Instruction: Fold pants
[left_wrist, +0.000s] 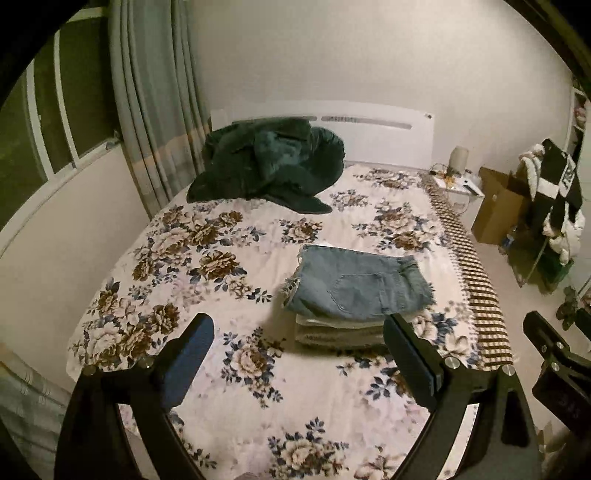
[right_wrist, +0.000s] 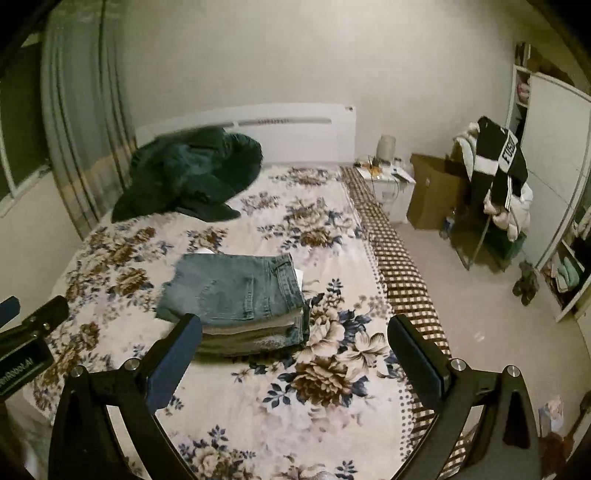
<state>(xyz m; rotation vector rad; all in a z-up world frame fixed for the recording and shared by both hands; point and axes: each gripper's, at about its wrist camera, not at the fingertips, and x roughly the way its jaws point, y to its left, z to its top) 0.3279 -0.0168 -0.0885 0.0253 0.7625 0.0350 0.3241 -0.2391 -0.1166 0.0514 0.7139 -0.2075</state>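
Observation:
Folded blue jeans (left_wrist: 354, 284) lie on top of a stack of folded pants (left_wrist: 340, 332) on the floral bedspread (left_wrist: 221, 369). The jeans also show in the right wrist view (right_wrist: 236, 288) on the same stack (right_wrist: 251, 336). My left gripper (left_wrist: 299, 325) is open and empty, held above the bed, just in front of the stack. My right gripper (right_wrist: 295, 325) is open and empty, to the right of the stack and above the bed. The right gripper's side shows at the edge of the left wrist view (left_wrist: 554, 354).
A dark green blanket (left_wrist: 266, 162) is heaped near the white headboard (left_wrist: 388, 136). A nightstand (right_wrist: 388, 181), a cardboard box (right_wrist: 432, 192) and a rack with clothes (right_wrist: 498, 184) stand right of the bed. Curtains (left_wrist: 155, 103) and a window are on the left.

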